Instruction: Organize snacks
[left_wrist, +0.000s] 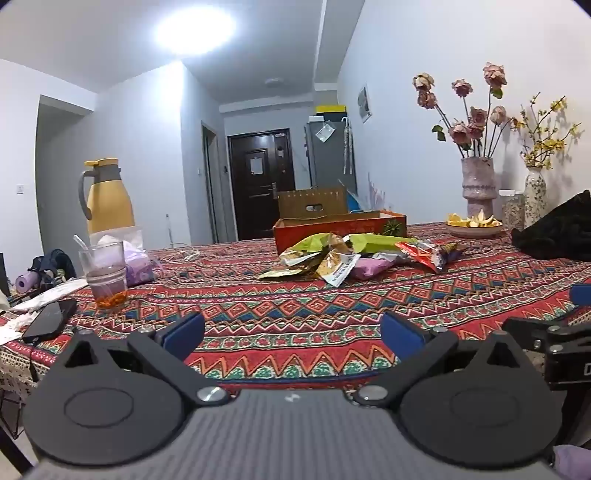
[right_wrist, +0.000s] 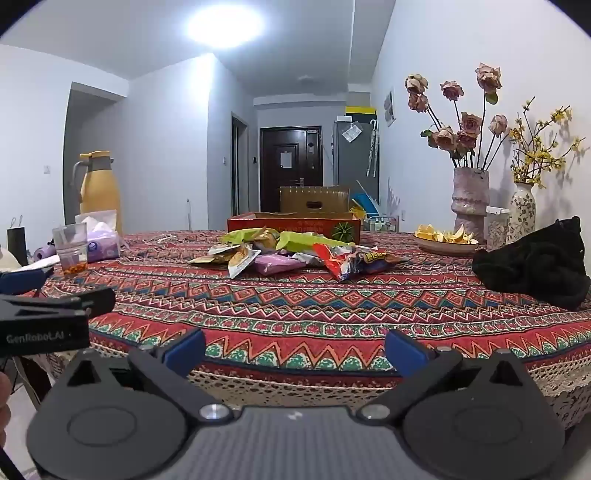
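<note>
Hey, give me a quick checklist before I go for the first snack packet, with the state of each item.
1. Left tool open and holding nothing: ok.
2. Right tool open and holding nothing: ok.
3. Snack pile loose on the tablecloth, in view: ok.
4. Red box behind the pile open on top: ok.
5. Path from both tools to the pile free of objects: ok.
6. Room inside the box: cannot tell.

Print on the snack packets (right_wrist: 295, 254) ahead of my tools is too small to read. Box (right_wrist: 293, 223) interior hidden by its near wall. My right gripper (left_wrist: 561, 332) is cut off at the left view's edge; its jaw state is unreadable there.
</note>
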